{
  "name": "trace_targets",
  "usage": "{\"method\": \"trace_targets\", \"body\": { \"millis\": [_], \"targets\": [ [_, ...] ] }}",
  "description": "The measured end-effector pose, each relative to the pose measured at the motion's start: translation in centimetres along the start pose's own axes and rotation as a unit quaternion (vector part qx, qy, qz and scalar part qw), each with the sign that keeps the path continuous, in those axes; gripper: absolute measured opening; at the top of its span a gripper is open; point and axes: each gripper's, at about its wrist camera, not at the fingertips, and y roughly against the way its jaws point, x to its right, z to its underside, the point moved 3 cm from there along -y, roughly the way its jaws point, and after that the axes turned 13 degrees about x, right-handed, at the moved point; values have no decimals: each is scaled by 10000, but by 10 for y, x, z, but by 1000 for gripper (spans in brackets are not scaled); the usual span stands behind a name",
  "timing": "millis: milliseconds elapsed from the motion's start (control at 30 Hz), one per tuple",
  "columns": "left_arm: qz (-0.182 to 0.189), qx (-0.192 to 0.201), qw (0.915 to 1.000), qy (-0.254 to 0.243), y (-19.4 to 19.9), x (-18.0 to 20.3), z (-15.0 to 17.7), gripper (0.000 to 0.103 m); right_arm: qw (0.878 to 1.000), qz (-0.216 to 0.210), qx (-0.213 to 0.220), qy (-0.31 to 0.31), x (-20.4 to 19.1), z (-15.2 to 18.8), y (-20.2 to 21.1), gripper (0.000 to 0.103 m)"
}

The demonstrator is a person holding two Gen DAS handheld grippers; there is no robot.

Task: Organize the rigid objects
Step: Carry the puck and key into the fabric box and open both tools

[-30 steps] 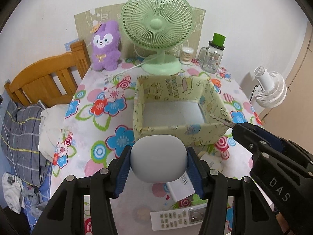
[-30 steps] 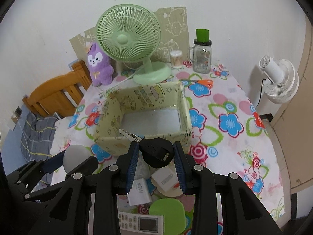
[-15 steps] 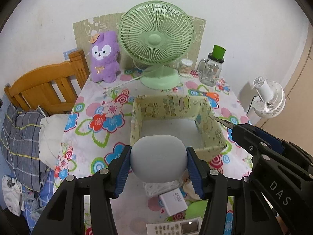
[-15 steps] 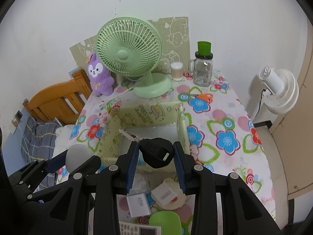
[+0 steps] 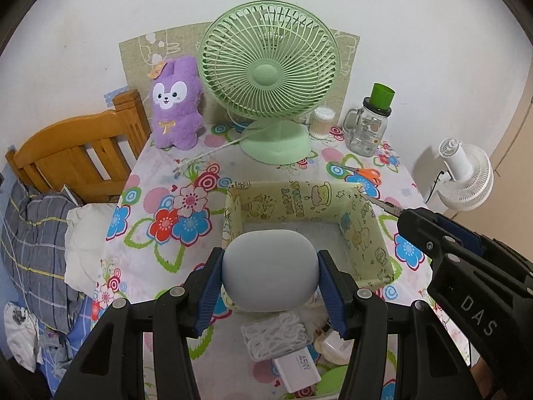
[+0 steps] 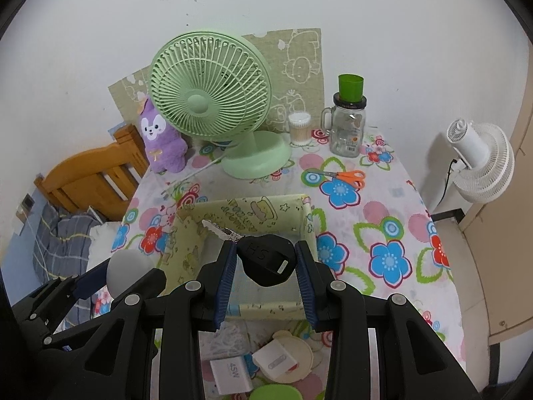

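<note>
My left gripper (image 5: 269, 278) is shut on a pale grey rounded case (image 5: 269, 269), held above the near wall of the yellow cartoon-print fabric box (image 5: 363, 230). My right gripper (image 6: 265, 261) is shut on a black-headed key (image 6: 265, 258) whose metal blade (image 6: 218, 229) points up-left over the box (image 6: 308, 220). In the left wrist view the right gripper's black body (image 5: 466, 266) enters from the right with the blade tip (image 5: 383, 204) over the box's right wall. The left gripper's case (image 6: 128, 268) shows at the left of the right wrist view.
A green desk fan (image 5: 269, 76), purple plush (image 5: 175, 103), glass jar with green lid (image 5: 369, 123), cotton-swab tub (image 5: 321, 122) and orange scissors (image 5: 363, 174) stand behind the box. Below lie a white charger (image 6: 231, 375), a white gadget on a cream lid (image 6: 283, 360) and coiled cable (image 5: 273, 338).
Both grippers have pulled back and risen with their objects still gripped; the box and fan sit lower and farther in view, and more of the clutter near the table's front edge shows.
</note>
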Motion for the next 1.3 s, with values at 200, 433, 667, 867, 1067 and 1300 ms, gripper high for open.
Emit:
{"method": "trace_targets", "body": {
  "millis": [200, 433, 667, 867, 1067, 1300],
  "targets": [
    [21, -74, 10000, 14, -17, 0, -3, 57, 10000, 31, -66, -36, 4, -2, -15, 39],
    [-13, -183, 9998, 31, -40, -1, -1, 57, 9999, 72, -138, 22, 7, -1, -42, 39],
    [-12, -364, 9993, 74, -64, -1, 8, 57, 9994, 15, -340, -78, 10, 5, -72, 39],
    [-90, -421, 9990, 72, -80, -1, 13, 57, 9985, -58, -525, -122, 14, 14, -98, 39],
    [-189, -559, 9982, 55, -98, -3, 18, 57, 9983, 13, -573, -69, 18, 19, -116, 39],
    [-224, -639, 9977, -27, -113, -3, 23, 57, 9978, 35, -668, -1, 19, 22, -131, 39]
  ]
}}
